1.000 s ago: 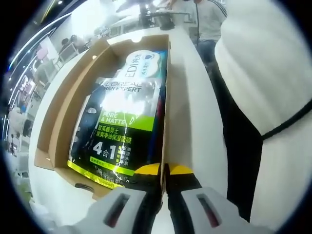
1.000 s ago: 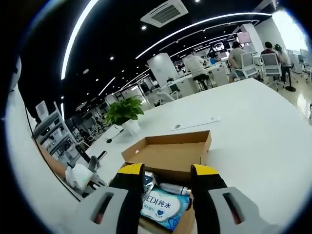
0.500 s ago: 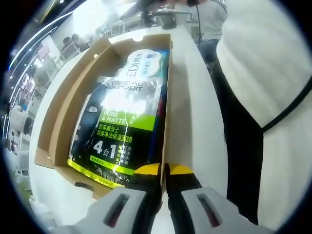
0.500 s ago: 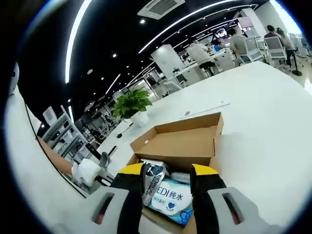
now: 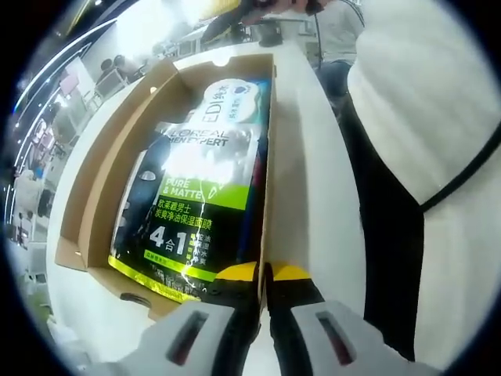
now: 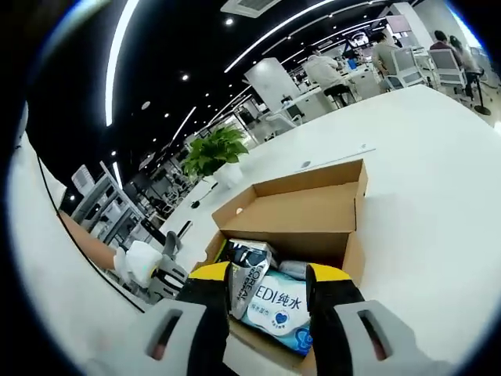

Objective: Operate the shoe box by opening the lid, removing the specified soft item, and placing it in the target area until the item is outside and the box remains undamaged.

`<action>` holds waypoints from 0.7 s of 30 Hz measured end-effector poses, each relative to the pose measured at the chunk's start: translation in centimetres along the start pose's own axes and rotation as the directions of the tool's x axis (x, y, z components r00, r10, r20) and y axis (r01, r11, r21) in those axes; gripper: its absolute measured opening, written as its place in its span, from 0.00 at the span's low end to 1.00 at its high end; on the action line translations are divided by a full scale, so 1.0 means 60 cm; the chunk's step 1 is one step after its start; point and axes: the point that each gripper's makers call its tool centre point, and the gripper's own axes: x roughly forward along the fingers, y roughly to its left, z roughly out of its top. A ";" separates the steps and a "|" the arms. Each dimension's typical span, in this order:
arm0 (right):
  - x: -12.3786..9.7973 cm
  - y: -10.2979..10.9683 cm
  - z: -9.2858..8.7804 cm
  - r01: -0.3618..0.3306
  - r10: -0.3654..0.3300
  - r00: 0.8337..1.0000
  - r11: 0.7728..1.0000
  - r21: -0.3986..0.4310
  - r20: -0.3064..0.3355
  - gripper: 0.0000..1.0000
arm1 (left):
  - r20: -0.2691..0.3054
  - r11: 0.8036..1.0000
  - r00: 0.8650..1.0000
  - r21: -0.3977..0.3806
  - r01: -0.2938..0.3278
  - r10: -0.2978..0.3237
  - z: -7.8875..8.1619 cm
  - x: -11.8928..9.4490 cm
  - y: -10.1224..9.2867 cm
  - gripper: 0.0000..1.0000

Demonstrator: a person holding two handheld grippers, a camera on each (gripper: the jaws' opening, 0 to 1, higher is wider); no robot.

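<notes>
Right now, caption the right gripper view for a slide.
Open tongs hover above the open shoe box holding a wet-wipes pack.

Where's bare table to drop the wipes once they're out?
Bare white table to the right of the open brown cardboard shoe box and beyond its lid, toward the potted green plant. Crowded: inside the box, blue-and-white wipes pack, dark L'Oreal pouch.

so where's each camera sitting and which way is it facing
Left gripper view: rides the left gripper, shut on the side wall of the open brown cardboard shoe box, looking along the black-and-green sachet pack; the person's white top at right.
Right gripper view: rides the open right gripper, above the box's near end, facing the white table.
Shared: box, white-and-blue wipes pack.
</notes>
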 end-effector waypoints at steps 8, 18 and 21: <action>0.009 -0.001 -0.010 0.007 -0.007 1.000 1.000 -0.006 -0.030 0.35 | 0.000 1.000 1.000 -0.009 0.005 -0.005 -0.001 0.001 0.000 0.03; 0.025 0.011 -0.032 -0.003 -0.002 0.997 0.998 -0.062 -0.083 0.30 | -0.004 1.000 1.000 -0.030 0.001 -0.002 0.001 -0.001 -0.002 0.03; 0.031 0.015 -0.038 -0.003 -0.006 0.995 0.996 -0.089 -0.099 0.31 | -0.002 1.000 1.000 -0.014 0.002 -0.002 0.001 -0.001 -0.003 0.03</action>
